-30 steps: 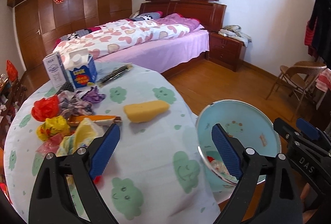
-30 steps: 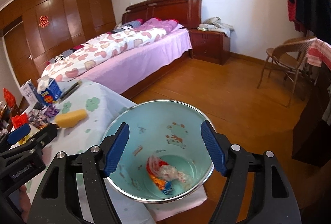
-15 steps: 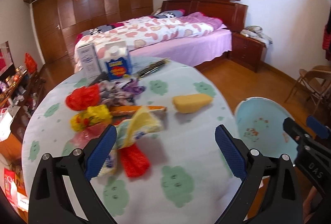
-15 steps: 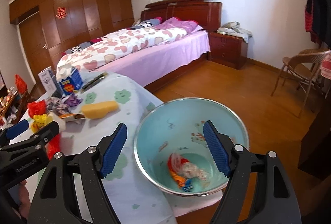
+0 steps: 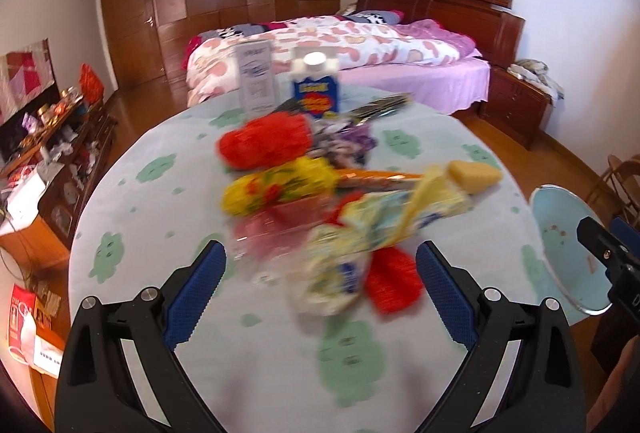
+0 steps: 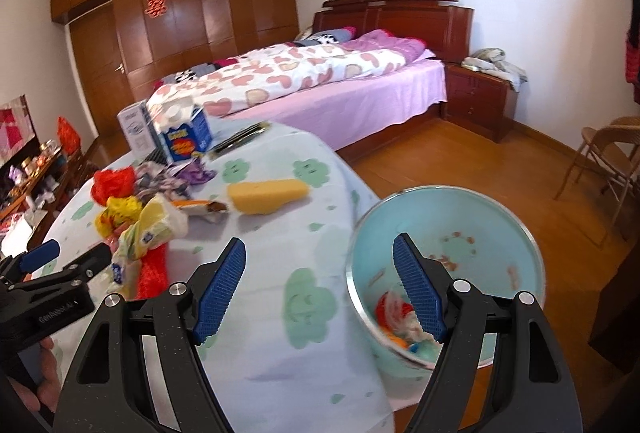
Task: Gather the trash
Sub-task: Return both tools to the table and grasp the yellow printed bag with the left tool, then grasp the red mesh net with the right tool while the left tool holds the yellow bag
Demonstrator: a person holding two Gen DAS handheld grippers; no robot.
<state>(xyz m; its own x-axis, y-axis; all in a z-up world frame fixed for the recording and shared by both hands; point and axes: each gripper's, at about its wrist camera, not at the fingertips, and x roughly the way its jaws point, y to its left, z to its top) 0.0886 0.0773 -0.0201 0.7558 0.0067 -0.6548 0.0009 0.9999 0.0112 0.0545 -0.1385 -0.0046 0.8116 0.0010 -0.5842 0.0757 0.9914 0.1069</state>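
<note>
Trash [image 5: 340,233] lies heaped on the table [image 5: 160,209], just ahead of my left gripper [image 5: 320,281], spread and empty. Right gripper [image 6: 320,289] likewise spread, empty, beside the bin [image 6: 500,217]. Step, I judge: reaching. Next: close on the nearest wrapper [image 5: 332,273].

White walls, wood floor [image 6: 460,161], bed [image 6: 320,81], brown wardrobe [image 6: 180,17].

My bench [image 6: 304,317] wears a pale green cloth with cloud faces. At its far edge stand a white box [image 5: 256,79] and a blue carton [image 5: 316,89]. Toward the middle lie a red bag [image 5: 264,145], a yellow wrapper [image 5: 276,189], crumpled packets [image 5: 360,233] and a yellow sponge [image 6: 266,195].
</note>
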